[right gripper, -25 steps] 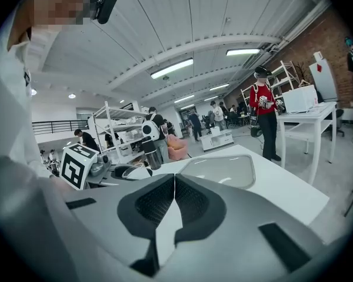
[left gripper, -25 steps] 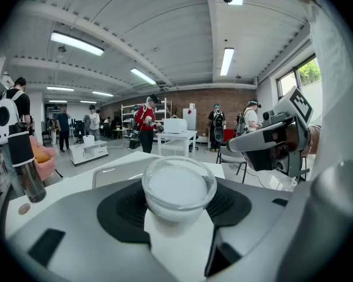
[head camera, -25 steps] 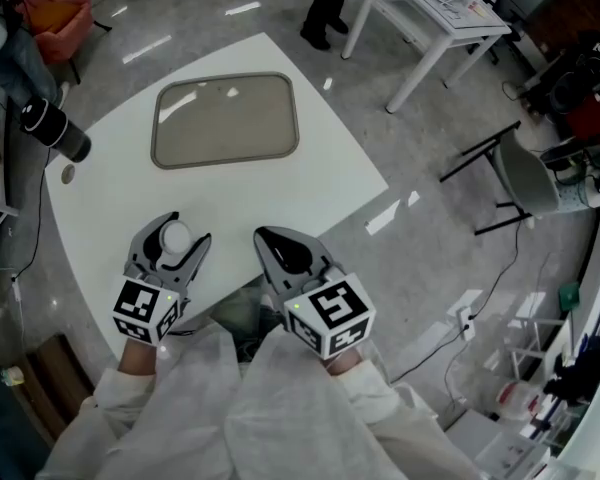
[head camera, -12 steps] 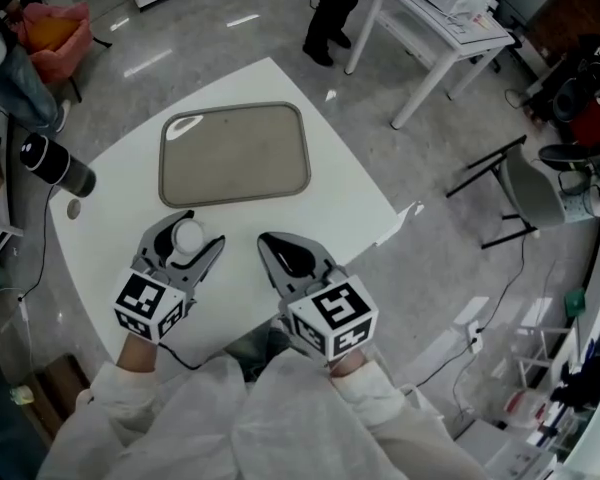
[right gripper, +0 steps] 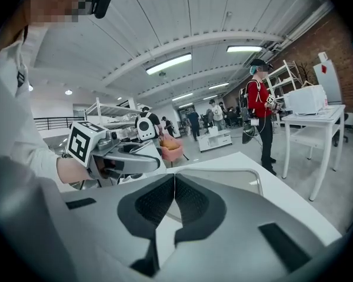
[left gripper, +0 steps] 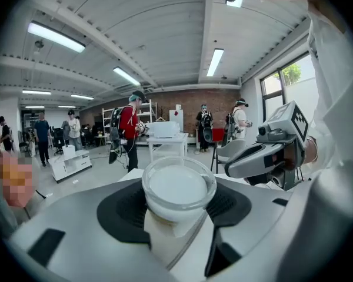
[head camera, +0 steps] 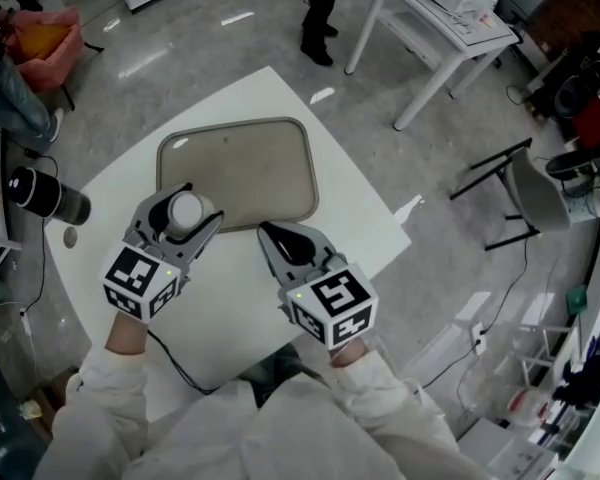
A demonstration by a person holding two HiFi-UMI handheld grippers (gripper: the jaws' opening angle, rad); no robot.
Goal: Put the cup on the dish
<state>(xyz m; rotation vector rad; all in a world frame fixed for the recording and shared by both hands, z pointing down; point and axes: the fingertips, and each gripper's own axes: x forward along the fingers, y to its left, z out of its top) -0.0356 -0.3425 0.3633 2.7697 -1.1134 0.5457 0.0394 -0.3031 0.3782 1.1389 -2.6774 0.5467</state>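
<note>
The dish is a beige rounded tray lying on the white table. My left gripper is shut on a white cup with a clear rim, held upright at the tray's near left edge. In the left gripper view the cup fills the gap between the jaws. My right gripper is shut with nothing in it and hovers at the tray's near edge, right of the cup. The right gripper view shows its pads pressed together, with the tray's rim beyond.
A black cylinder stands off the table's left edge. A white side table and a person's legs are at the far right, and a grey folding chair at the right. Grey floor surrounds the table.
Both grippers have moved forward toward the tray. The cup, still held by the left gripper, has gone from mid-table to the tray's near edge.
</note>
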